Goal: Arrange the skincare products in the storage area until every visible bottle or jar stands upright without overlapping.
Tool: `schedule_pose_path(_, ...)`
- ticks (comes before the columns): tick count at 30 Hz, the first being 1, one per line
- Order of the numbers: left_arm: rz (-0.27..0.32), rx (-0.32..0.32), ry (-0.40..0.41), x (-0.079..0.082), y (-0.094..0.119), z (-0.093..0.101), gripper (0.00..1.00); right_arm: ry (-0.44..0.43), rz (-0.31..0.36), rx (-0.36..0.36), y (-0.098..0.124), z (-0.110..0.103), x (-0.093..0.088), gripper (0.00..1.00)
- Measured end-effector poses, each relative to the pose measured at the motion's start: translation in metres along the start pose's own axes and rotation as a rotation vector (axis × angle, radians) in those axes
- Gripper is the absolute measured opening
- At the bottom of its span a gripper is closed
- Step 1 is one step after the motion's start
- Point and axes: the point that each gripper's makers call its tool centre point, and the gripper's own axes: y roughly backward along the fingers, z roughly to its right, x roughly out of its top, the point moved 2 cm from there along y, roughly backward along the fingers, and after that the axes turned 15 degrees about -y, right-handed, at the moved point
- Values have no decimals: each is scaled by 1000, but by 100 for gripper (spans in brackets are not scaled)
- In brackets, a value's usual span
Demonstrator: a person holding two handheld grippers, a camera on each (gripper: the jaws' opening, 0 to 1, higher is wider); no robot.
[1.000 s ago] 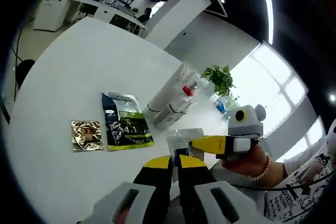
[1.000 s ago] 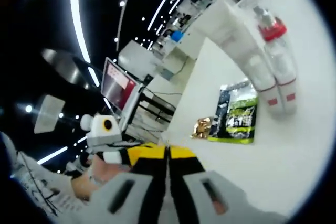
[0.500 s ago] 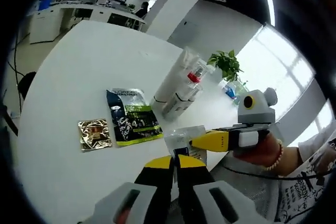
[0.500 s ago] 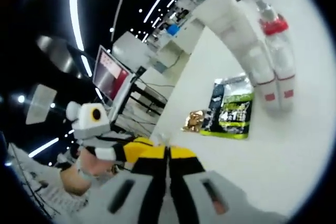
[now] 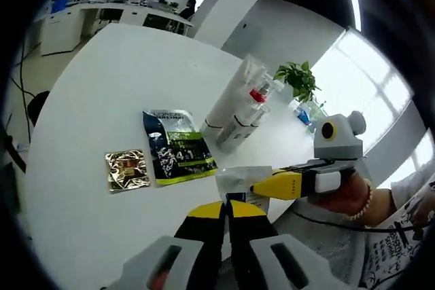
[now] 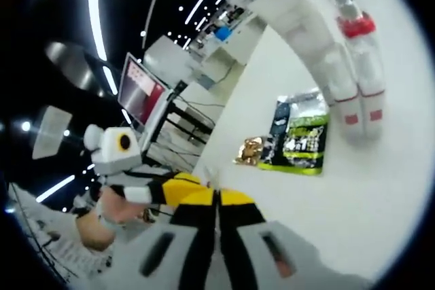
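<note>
Currently both grippers sit low at the near table [image 5: 102, 66] edge, jaws pressed together on each. Left gripper [image 5: 228, 210] tips touch a clear sachet [image 5: 239, 183] just ahead; whether it is pinched, can't tell. Right gripper [image 5: 262, 188] enters from the right, tip over the same sachet, held by a hand [image 5: 346, 195]. Ahead-left of the left gripper: green pouch [image 5: 178, 147] lying flat, gold packet [image 5: 127, 170] just beside it. Further ahead: two clear tubes [image 5: 241, 110], one red-capped, lying side by side, touching. From the right gripper [image 6: 217, 200] view: pouch [image 6: 299, 137] and gold packet [image 6: 250, 151] ahead, tubes [image 6: 346, 73] beyond to the right, left gripper [image 6: 160, 188] at its left.
</note>
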Motion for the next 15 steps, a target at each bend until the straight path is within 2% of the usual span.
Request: schedule_pose_path(15, -15, 7, 35, -2, 1, -3, 3, -32, -15, -8, -2, 2, -3, 0)
